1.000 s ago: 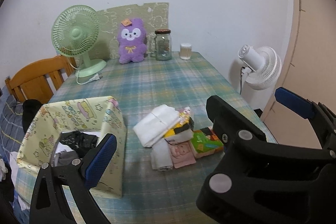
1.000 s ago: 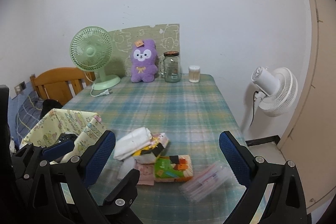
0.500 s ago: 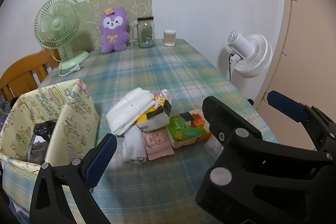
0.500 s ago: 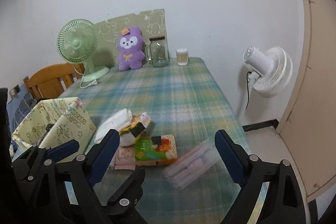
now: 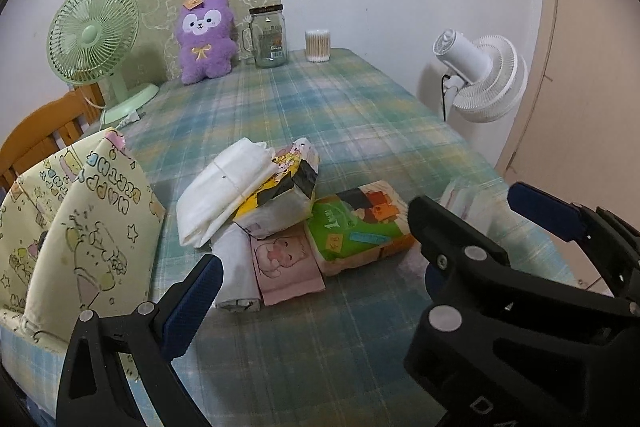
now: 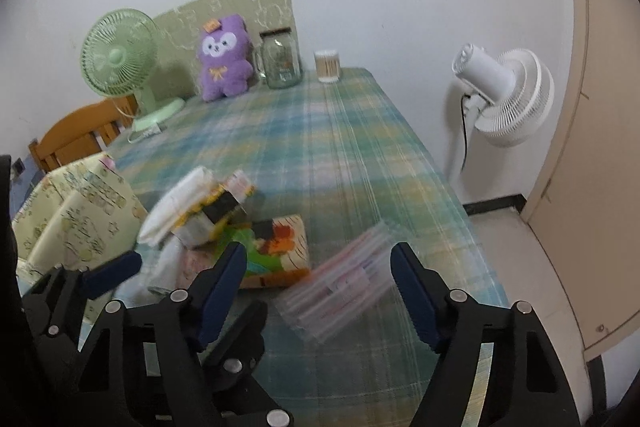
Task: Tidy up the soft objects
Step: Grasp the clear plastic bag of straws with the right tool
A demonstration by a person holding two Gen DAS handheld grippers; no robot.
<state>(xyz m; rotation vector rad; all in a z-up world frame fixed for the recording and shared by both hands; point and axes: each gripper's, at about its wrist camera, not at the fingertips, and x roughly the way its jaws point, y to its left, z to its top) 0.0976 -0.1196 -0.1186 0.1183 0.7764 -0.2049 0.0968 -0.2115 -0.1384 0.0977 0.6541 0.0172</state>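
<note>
Now both cameras are sitting lower and nearer the pile than a second ago: in the left view the bin [image 5: 76,227] is sliding toward the left edge and its dark contents are no longer showing, while the right view is blurring as it closes on the clear pack [image 6: 340,287].

Left gripper [image 5: 308,259] is hovering with its jaws wide apart, gripping nothing, its near blue pad [image 5: 192,307] hanging just in front of the rolled white cloth [image 5: 236,275]. Right gripper [image 6: 316,291] is likewise spreading wide and holding nothing, its pads framing the clear pack without touching it, as far as the blur allows.

Soft things are lying bunched at the near middle of the plaid table [image 5: 320,115]. A folded white cloth [image 5: 224,191] is leaning on a yellow-and-black tissue pack [image 5: 280,199], which is resting on the pink cloth [image 5: 288,267] and the rolled one. Just right of it, touching, a green-and-orange tissue pack [image 5: 360,227] is lying flat. The clear pack is lying apart to the right, near the table edge. The bin is standing just left of the pile.

At the far end a plush [image 5: 204,35], a jar [image 5: 270,37], a swab cup [image 5: 318,45] and a green fan [image 5: 94,35] are standing along the wall; a white fan [image 5: 484,75] is standing beyond the table's right side.
</note>
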